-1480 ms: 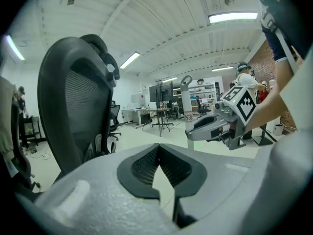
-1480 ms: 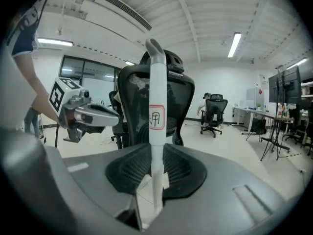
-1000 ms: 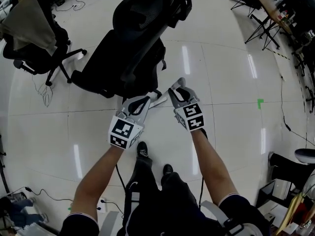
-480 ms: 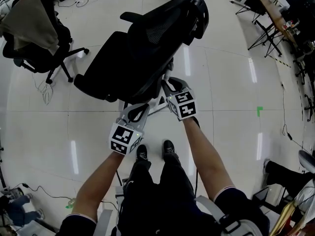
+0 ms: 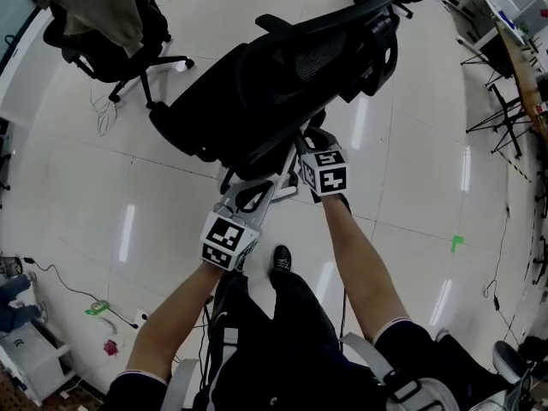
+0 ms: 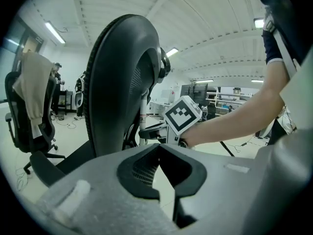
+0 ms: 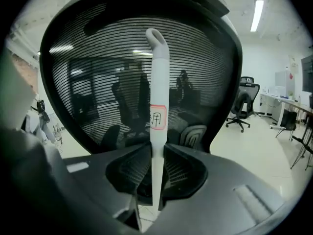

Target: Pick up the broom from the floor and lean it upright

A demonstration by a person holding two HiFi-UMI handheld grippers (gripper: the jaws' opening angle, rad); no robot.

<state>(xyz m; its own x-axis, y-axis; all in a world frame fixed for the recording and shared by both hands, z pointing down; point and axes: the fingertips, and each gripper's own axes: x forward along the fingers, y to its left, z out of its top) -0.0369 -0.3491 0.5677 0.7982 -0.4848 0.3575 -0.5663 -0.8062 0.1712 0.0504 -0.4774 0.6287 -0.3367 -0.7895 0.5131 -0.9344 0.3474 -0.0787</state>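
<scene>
A white broom handle (image 7: 157, 97) with a red-edged label stands upright between the jaws of my right gripper (image 7: 156, 153), which is shut on it. Its hooked top end rises in front of the mesh back of a black office chair (image 7: 98, 82). In the head view the right gripper (image 5: 313, 140) reaches under the back of the chair (image 5: 282, 84). The broom's head is hidden. My left gripper (image 5: 255, 185) sits just left of it, lower and nearer to me. In the left gripper view the left gripper (image 6: 159, 148) has its jaw tips together with nothing between them.
The big black chair (image 6: 117, 82) fills the space right ahead of both grippers. A second office chair (image 5: 103, 15) with a beige garment over it stands at the far left. Cables (image 5: 51, 272) lie on the glossy white floor at the left. Desks (image 5: 522, 50) line the right side.
Both grippers have moved closer to the black chair. The right gripper, with the handle in it, now sits under the chair's back. The left gripper followed a shorter way.
</scene>
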